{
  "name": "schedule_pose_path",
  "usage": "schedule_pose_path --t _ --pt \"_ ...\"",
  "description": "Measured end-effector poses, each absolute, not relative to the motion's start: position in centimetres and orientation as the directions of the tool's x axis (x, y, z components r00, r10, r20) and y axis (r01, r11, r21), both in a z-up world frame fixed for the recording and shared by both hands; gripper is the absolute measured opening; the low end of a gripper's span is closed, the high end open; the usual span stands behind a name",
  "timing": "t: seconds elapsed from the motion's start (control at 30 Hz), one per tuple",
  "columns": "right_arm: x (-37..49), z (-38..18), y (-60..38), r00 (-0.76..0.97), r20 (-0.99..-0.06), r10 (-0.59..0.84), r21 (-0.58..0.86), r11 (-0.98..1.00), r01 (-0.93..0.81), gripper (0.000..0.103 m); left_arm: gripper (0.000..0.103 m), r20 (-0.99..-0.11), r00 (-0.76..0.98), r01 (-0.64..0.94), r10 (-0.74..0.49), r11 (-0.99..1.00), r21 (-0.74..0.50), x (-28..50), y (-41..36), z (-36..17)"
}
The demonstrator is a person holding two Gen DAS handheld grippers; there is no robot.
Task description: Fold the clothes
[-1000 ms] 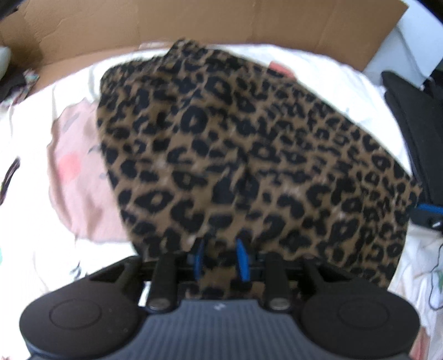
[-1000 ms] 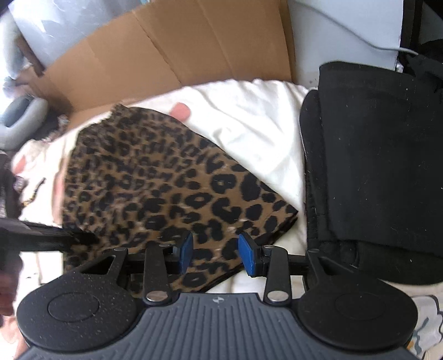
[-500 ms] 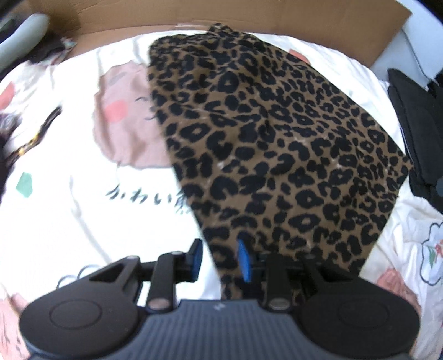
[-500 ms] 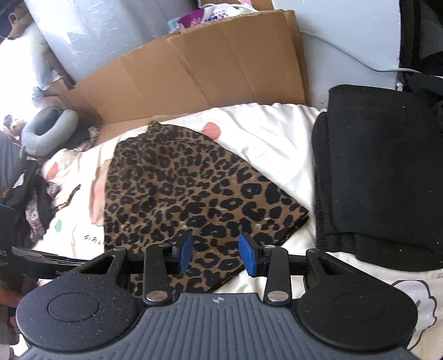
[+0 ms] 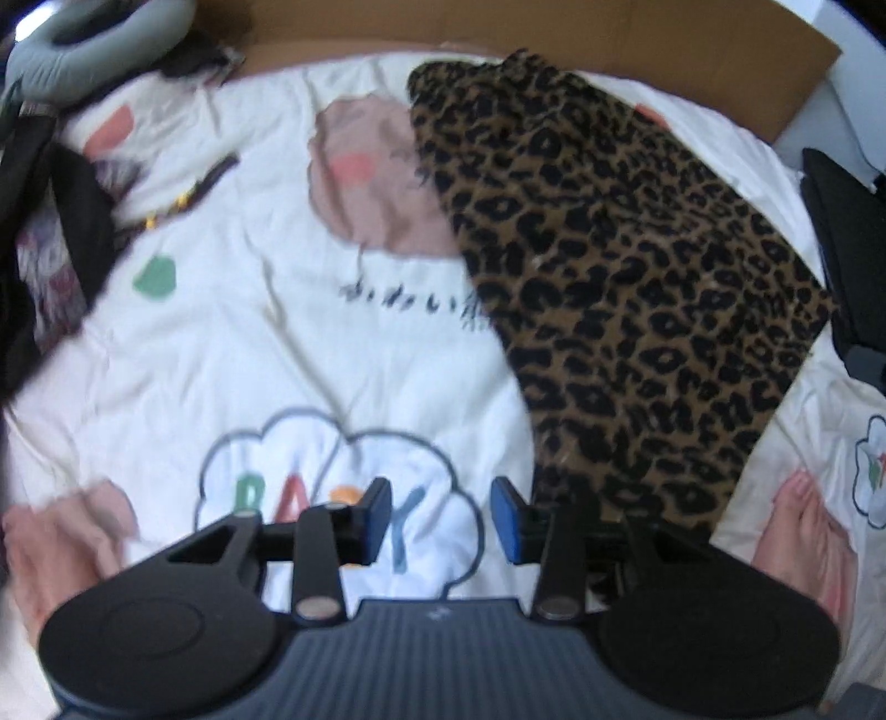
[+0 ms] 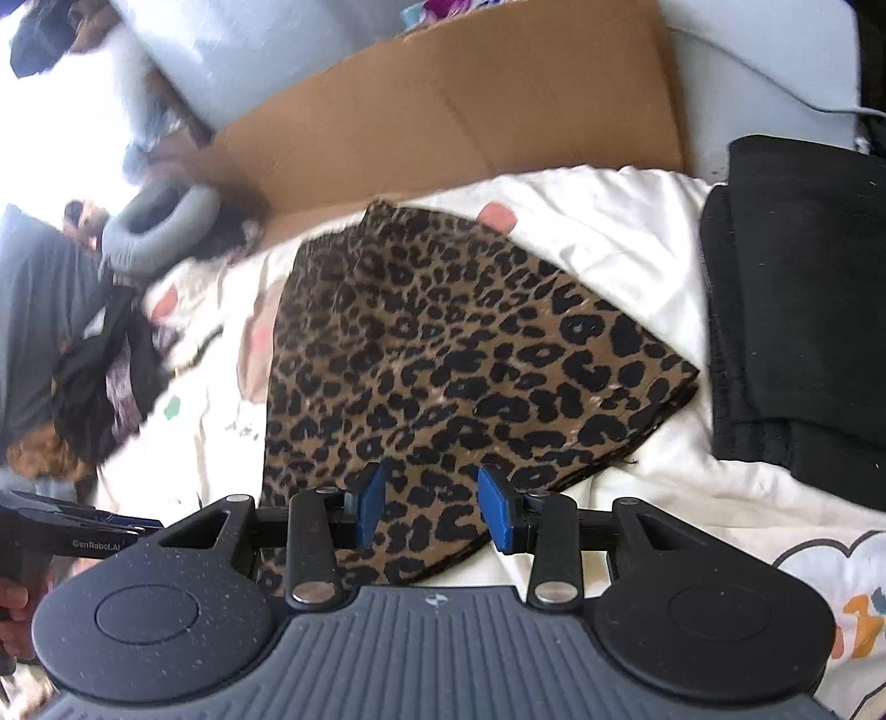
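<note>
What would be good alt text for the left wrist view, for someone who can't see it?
The left gripper, open and empty, hovers over a white printed bedsheet, with a folded leopard-print garment lying flat just to its right. A brown cardboard sheet borders the far edge, and a grey neck pillow sits at the top left.
</note>
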State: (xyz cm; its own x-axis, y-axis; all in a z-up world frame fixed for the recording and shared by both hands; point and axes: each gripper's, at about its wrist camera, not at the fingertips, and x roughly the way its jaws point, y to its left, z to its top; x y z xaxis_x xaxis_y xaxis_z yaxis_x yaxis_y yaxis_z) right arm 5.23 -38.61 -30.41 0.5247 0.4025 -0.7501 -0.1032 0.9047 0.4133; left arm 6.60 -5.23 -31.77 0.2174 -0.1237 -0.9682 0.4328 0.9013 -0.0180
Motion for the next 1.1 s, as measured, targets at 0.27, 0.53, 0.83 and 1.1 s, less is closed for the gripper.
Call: schedule_pose_path --t 0.27,0.53,0.83,1.1 --pt "6.5 -30.8 -35.7 0.454 -0.775 0.44 0.387 0.898 -0.209 0.044 0.042 -0.971 0.169 0.458 -0.17 0.886 -0.075 3.8 -4.1 -34.0" --pt "7.9 -30.8 -33.5 0.4 -0.81 0.428 0.356 0.902 -0.245 0.044 0.042 -0.946 0.208 0.462 -0.247 0.878 -0.128 3.4 -4.4 -33.9" --pt "8.2 -32.5 -34.5 0.364 -0.858 0.363 0.31 0.93 -0.197 0.044 0.04 -0.928 0.212 0.536 -0.307 0.83 -0.153 3.1 -5.5 -34.7" --pt "8.6 -33.0 -35.9 0.365 -0.871 0.328 0.289 0.944 -0.157 0.044 0.009 -0.913 0.211 0.519 -0.35 0.832 -0.199 3.8 -5.2 -35.2"
